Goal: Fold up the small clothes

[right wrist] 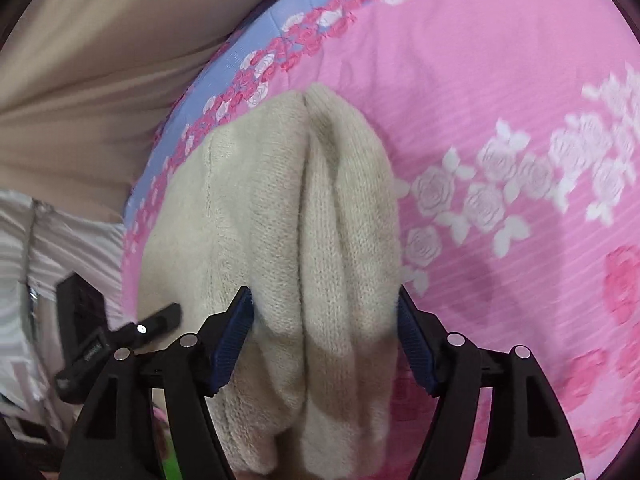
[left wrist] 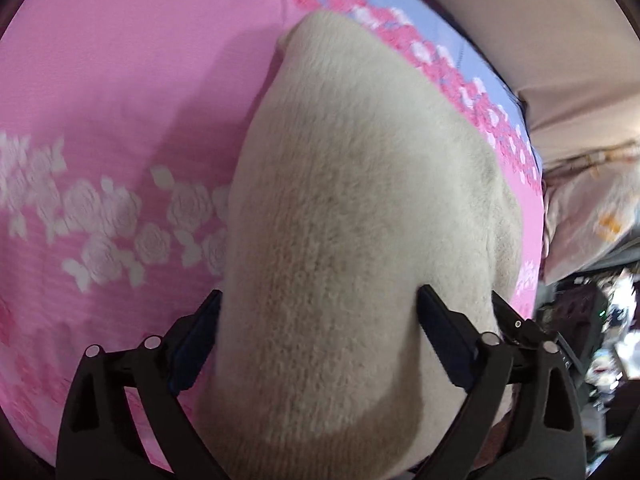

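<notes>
A cream knitted garment (left wrist: pixel 352 200) hangs over a pink bedsheet with white roses (left wrist: pixel 100 120). In the left wrist view it fills the space between my left gripper's (left wrist: pixel 318 300) fingers, which press its sides. In the right wrist view the same garment (right wrist: pixel 312 216) is bunched in long folds between my right gripper's (right wrist: pixel 325 300) blue-padded fingers, which clamp it. The other gripper's black body (right wrist: pixel 116 332) shows at the left, beside the cloth. The garment's lower end is hidden behind the fingers in both views.
The bedsheet (right wrist: pixel 500 100) has a blue border with pink flowers (right wrist: pixel 248 60) along the bed edge. Beige cloth (right wrist: pixel 100 60) lies beyond it. A pale pillow (left wrist: pixel 592 208) and dark clutter (left wrist: pixel 592 340) sit off the bed's right side.
</notes>
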Motion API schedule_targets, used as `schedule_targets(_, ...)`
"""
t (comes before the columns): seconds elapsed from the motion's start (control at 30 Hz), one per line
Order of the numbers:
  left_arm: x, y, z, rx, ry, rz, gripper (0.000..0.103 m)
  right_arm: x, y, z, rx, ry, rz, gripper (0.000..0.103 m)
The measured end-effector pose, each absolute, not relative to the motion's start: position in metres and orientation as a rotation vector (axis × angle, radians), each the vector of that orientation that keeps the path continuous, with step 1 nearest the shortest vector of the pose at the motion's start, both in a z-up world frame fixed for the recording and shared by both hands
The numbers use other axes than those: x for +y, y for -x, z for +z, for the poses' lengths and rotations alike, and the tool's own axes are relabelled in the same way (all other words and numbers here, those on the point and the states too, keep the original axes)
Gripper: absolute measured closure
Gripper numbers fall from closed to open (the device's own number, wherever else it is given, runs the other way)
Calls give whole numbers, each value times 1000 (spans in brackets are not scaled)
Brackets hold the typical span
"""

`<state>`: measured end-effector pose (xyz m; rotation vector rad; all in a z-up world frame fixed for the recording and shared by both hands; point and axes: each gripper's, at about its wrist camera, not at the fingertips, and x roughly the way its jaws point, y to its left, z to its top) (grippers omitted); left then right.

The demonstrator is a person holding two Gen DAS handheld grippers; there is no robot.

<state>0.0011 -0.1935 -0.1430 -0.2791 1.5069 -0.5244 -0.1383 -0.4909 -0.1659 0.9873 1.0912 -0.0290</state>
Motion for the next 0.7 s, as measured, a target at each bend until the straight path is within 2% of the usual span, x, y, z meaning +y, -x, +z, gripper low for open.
schedule_targets(0.1, -195, -3, -145, 1518, 278, -527, 10, -493, 139, -175, 1073, -1070, -10, 37)
schedule_targets(0.17, -198, -2, -144, 1518, 261, -531, 10, -493, 138, -176, 1060, -1105, 15, 56)
schedule_targets(0.2, -200, -2, -143, 1518, 253, -532, 11, -492, 138, -174, 1058, -1101, 15, 59)
schedule_targets(0.27, -206, -3, -141, 1513, 242, -530, 18, -489, 134, -166, 1062, -1049, 13, 71)
schedule_targets(0.3, -206, -2, -138, 1506, 233, -528, 21, -487, 130, -161, 1066, -1021, 6, 72)
schedule_targets(0.37, -210, 1, -129, 1482, 201, -536, 34, -483, 128, -153, 1069, -979, -6, 74)
schedule_targets(0.47, -212, 4, -118, 1462, 166, -549, 47, -480, 128, -143, 1063, -950, -15, 76)
schedule_targets(0.57, -213, 8, -106, 1446, 142, -555, 53, -477, 131, -132, 1051, -928, -19, 77)
schedule_targets(0.7, -216, 13, -88, 1413, 107, -568, 55, -472, 135, -108, 1024, -871, -21, 77)
